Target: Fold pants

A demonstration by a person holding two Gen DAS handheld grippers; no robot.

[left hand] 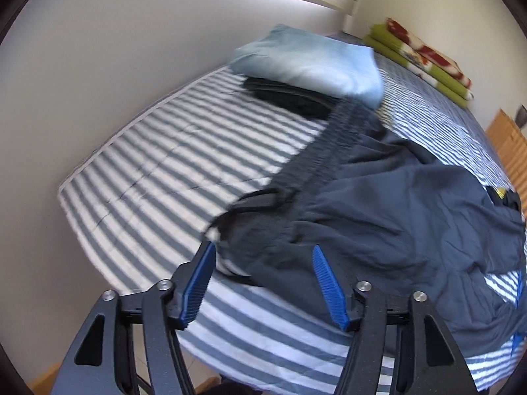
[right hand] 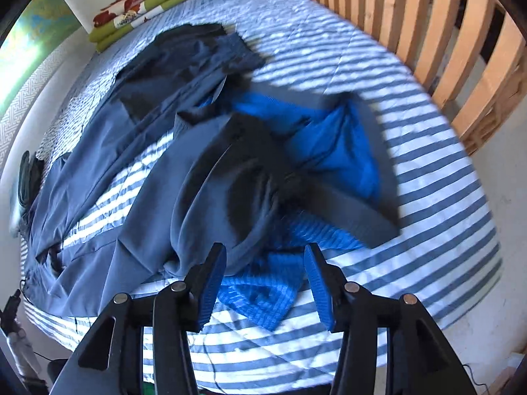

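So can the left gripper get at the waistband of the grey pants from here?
Probably yes: the left gripper is open, the grey pants lie just ahead on the striped bedcover, and nothing covers the waistband.

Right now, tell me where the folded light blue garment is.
In the left wrist view, the folded light blue garment lies at the far end of the striped bed cover, stacked on a dark folded item, just beyond the grey pants' waistband.
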